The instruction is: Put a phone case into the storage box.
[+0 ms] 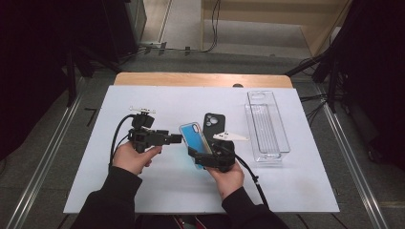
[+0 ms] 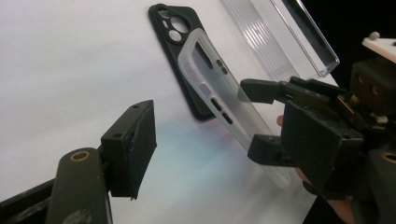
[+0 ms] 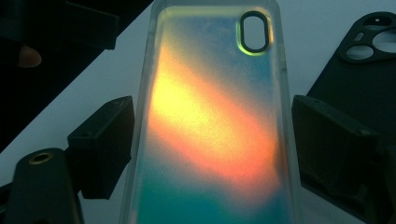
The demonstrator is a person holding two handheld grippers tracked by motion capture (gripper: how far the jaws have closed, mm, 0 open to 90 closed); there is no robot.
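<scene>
Translucent iridescent phone case (image 1: 195, 143), teal to orange, clamped by right hand-held gripper (image 1: 197, 156), left hand-held gripper (image 1: 177, 139) wide

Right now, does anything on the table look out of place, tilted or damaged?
Nothing looks damaged or spilled. The iridescent phone case is tilted off the table because the right gripper holds it across its sides. The black phone case lies flat, and the clear tray stands empty.

Black sleeves; matte-black grippers with blocky fingers (image 2: 133, 144), trailing black cables, brass-ringed screw holes.
</scene>
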